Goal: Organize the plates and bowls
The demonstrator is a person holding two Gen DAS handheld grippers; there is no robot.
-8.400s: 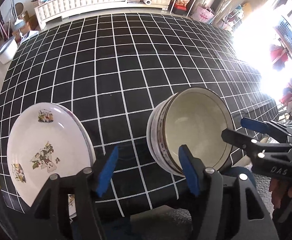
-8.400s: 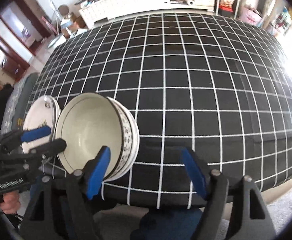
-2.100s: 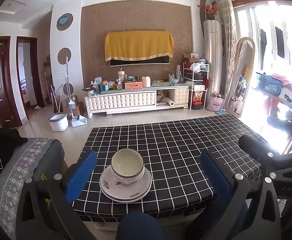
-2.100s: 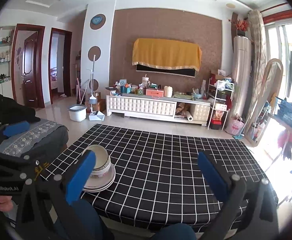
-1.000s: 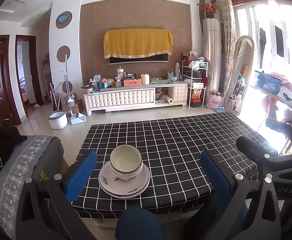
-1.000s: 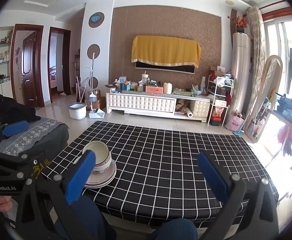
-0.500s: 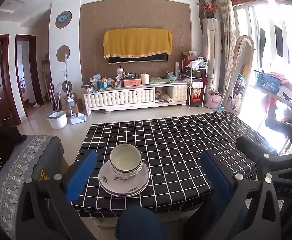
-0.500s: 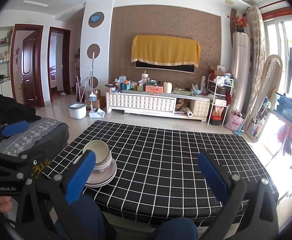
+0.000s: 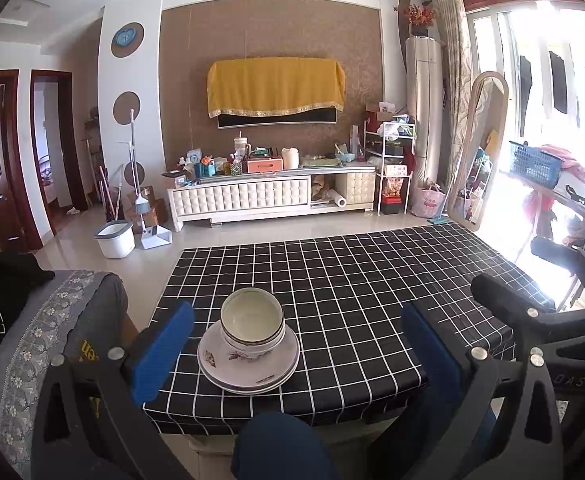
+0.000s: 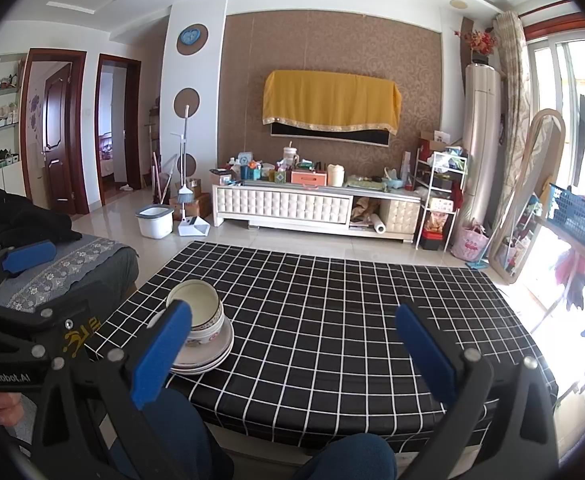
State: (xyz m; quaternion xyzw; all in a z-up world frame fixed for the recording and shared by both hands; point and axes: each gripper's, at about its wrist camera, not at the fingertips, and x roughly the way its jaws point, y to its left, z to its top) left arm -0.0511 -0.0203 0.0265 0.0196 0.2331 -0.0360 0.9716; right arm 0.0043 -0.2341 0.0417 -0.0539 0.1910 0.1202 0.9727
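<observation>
Stacked white bowls (image 9: pixel 252 323) (image 10: pixel 201 314) with a patterned rim sit on a stack of white plates (image 9: pixel 249 364) (image 10: pixel 206 354) near the front left corner of the black checked table (image 9: pixel 372 288) (image 10: pixel 332 320). My left gripper (image 9: pixel 292 348) is open and empty, held back from the table in front of the stack. My right gripper (image 10: pixel 292 344) is also open and empty, to the right of the stack, its left pad overlapping the bowls in the right wrist view.
A grey sofa arm (image 9: pixel 44 328) with black clothing stands left of the table. The person's knees (image 9: pixel 280 444) are at the table's front edge. A white TV cabinet (image 9: pixel 272 196), a mop bucket (image 9: pixel 115 234) and a mirror (image 9: pixel 478 148) stand beyond.
Earlier the bowls and plates lay side by side close under the grippers; now the bowls sit on the plates and both grippers are pulled back. Over the last second almost nothing moves.
</observation>
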